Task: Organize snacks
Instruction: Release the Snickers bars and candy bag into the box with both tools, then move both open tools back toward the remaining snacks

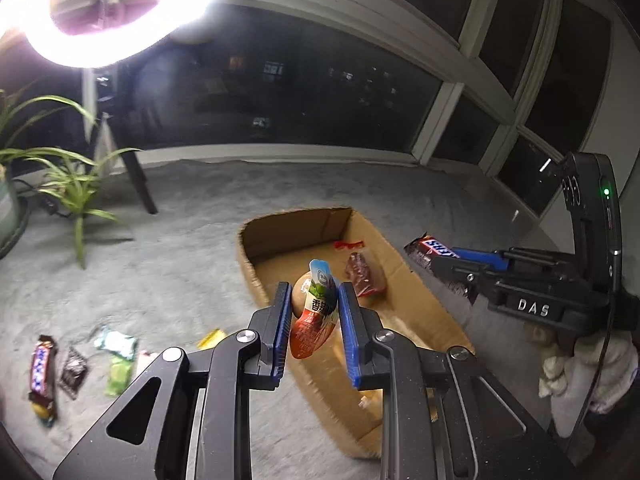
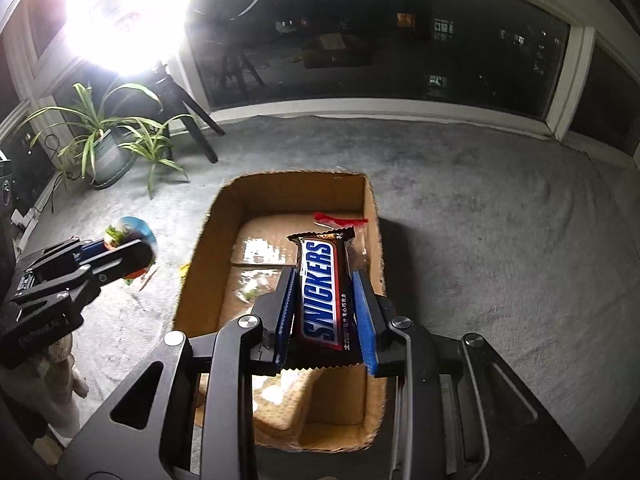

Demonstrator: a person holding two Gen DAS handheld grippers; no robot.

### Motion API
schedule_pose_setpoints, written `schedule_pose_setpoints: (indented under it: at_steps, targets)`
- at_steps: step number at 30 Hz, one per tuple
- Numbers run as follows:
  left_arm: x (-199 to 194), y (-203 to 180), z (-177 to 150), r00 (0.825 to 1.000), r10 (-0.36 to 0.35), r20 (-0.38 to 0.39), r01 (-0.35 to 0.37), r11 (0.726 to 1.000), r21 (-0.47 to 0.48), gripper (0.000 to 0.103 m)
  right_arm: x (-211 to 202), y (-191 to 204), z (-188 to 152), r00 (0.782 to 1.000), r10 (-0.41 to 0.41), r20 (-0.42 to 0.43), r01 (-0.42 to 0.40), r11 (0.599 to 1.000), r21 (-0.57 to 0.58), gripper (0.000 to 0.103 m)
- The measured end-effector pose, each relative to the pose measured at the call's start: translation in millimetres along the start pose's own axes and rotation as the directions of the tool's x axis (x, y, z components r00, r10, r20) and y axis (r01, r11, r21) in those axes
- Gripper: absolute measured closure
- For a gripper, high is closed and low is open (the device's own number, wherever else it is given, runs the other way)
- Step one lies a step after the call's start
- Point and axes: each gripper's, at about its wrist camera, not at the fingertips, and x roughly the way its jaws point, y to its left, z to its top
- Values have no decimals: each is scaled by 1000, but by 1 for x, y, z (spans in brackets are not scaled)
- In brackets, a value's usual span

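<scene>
The left gripper [image 1: 314, 306] is grasping a snack pouch [image 1: 313, 316] with a blue-and-white top and a red bottom, and it is holding the pouch above the near part of the cardboard box [image 1: 420, 292]. The right gripper [image 2: 326, 308] is clamping a Snickers bar [image 2: 325, 294] between its blue pads and is holding it over the inside of the same box. Inside the box, near its far wall, a dark red wrapped snack [image 1: 362, 270] is lying. Left of the box, on the grey carpet [image 1: 180, 272], a second Snickers bar [image 1: 42, 372] and several small packets [image 1: 116, 356] are lying apart from each other.
</scene>
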Motion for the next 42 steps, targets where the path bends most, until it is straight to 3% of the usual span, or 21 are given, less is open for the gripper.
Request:
schedule_pose_setpoints:
  at_steps: [9, 11, 13, 18, 25, 28, 32, 38, 42]
  targets:
    - [33, -24, 1, 998, 12, -63, -9, 999, 34, 78, 13, -16, -8, 999, 11, -33, -11, 1000, 17, 73]
    - [32, -25, 1, 998, 26, -55, -24, 999, 41, 71, 11, -17, -9, 999, 18, -28, -18, 1000, 22, 60]
    - [28, -24, 0, 998, 38, -54, -37, 999, 34, 53, 5, -18, -10, 1000, 20, -7, -19, 999, 30, 40]
    - [7, -14, -4, 998, 43, -47, -43, 999, 6, 53, -6, -17, -10, 998, 64, 7, -64, 994, 87, 36]
    - [-49, 27, -28, 998, 36, -47, -38, 998, -43, 50, -27, 2, -27, 996, 76, 38, -82, 975, 207, 5]
    - [-79, 55, -51, 998, 45, -44, -49, 994, -96, 41, -39, 19, -39, 992, 109, 62, -121, 964, 239, 5]
    - [-119, 95, -79, 994, 97, -54, -106, 976, -190, 41, -51, 51, -47, 993, 87, 75, -100, 974, 204, 5]
    - [-171, 152, -103, 981, 170, -93, -192, 922, -336, 41, -64, 89, -48, 990, 107, 92, -125, 967, 223, 5]
    - [-212, 168, -96, 974, 226, -30, -224, 923, -313, 43, -82, 108, -36, 985, 102, 136, -128, 970, 205, 5]
